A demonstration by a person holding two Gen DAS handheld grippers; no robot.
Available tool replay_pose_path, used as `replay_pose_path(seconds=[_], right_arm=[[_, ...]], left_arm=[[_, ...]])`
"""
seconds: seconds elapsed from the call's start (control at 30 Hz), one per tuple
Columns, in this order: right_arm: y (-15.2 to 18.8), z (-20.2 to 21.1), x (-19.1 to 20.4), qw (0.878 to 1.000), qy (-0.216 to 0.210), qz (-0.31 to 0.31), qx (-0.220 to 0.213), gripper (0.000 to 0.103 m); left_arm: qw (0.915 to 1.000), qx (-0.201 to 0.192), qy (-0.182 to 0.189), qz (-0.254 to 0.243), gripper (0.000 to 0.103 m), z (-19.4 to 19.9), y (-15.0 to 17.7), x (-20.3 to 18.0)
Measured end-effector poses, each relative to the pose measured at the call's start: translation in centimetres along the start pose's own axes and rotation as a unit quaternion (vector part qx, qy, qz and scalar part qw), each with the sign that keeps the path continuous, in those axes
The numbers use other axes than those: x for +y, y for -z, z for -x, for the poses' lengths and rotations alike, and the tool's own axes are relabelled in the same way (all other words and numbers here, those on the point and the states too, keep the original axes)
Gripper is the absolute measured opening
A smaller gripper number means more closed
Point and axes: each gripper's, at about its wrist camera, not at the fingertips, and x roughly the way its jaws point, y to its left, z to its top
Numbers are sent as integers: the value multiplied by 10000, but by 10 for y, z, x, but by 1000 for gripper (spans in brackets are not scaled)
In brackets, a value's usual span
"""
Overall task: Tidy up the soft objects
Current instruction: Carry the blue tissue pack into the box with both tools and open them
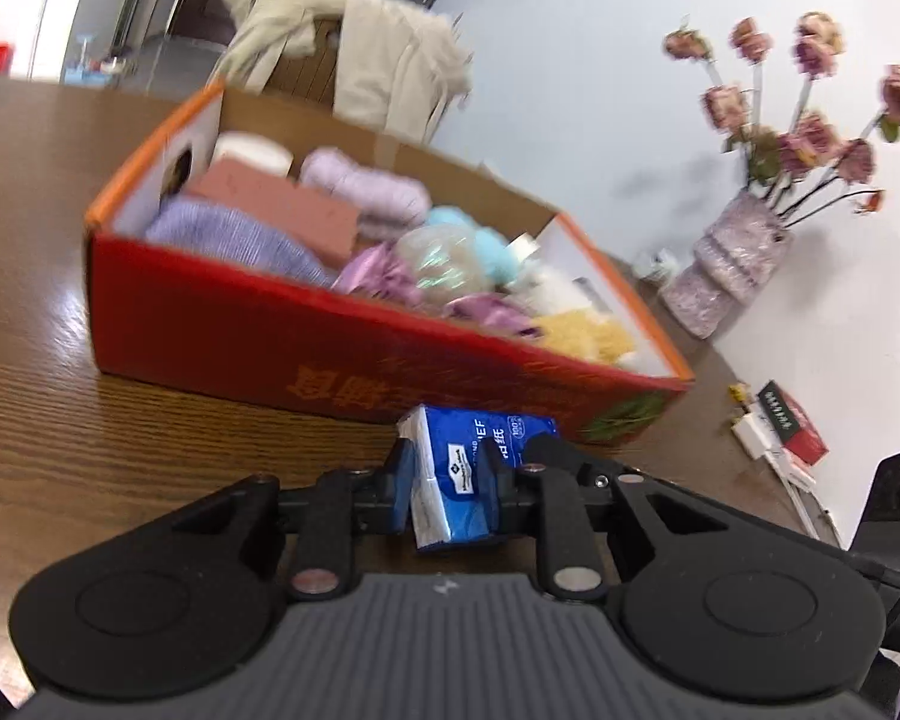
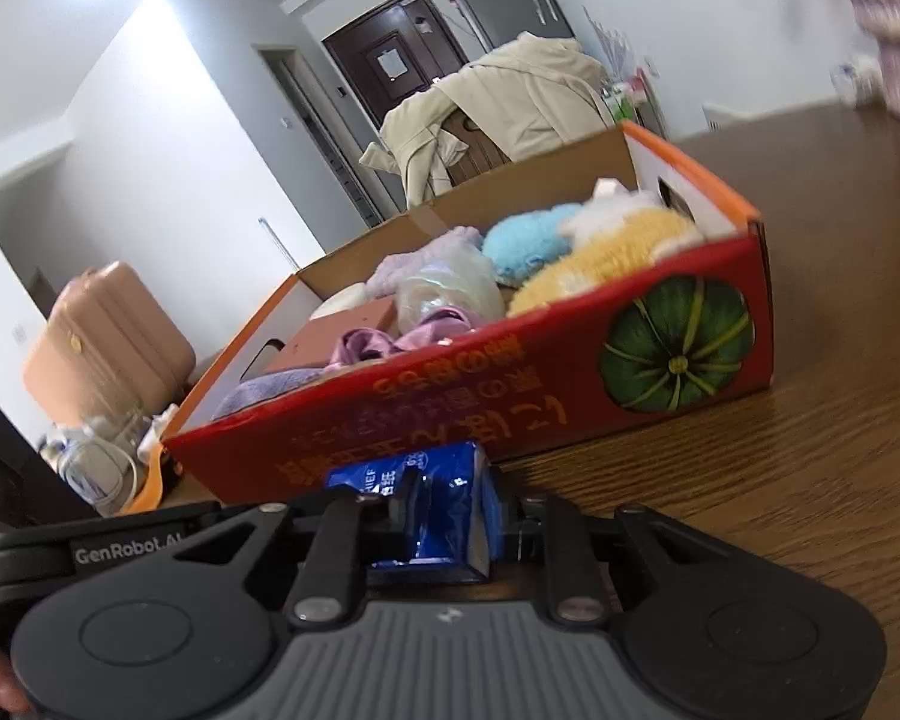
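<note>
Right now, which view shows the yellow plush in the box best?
The right wrist view: the yellow plush sits near, large and fairly sharp against the red box wall. The left wrist view shows it smaller, blurred, at the far corner.

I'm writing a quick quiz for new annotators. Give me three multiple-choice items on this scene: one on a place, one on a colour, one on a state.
1. Where is the yellow plush toy?
A. in the red box
B. on the table
C. on the chair

2. What colour is the tissue pack in the left gripper?
A. green
B. blue
C. pink

3. How is the right gripper?
A. empty
B. open wide
C. closed on a tissue pack

Answers: 1 A, it lies among the box's contents; 2 B, blue wrapper; 3 C, the pack sits pinched between its fingers.
</note>
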Motion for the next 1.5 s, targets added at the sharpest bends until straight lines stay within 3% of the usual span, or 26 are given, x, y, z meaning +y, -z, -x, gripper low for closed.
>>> replay_pose_path(seconds=[0.17, 0.4, 0.63, 0.9, 1.13, 1.5], right_arm=[[10, 72, 36, 9990, 20, 262, -369, 20], [48, 184, 76, 9937, -97, 494, -1004, 20], [79, 258, 96, 9853, -123, 844, -1482, 20], [88, 284, 92, 9823, -189, 853, -1656, 20], [85, 280, 86, 9834, -211, 771, -1631, 20], [51, 247, 75, 9845, -121, 791, -1559, 20]], left_arm=[[9992, -238, 104, -302, 22, 70, 14, -39], [9945, -904, 227, -470, 23, 165, 65, -85], [9885, -1310, 373, -656, 22, 218, 101, -110], [9864, -1404, 386, -767, 22, 230, 110, -127], [9874, -1330, 375, -770, 23, 219, 105, -126], [9886, -1213, 474, -760, 23, 168, 52, -123]])
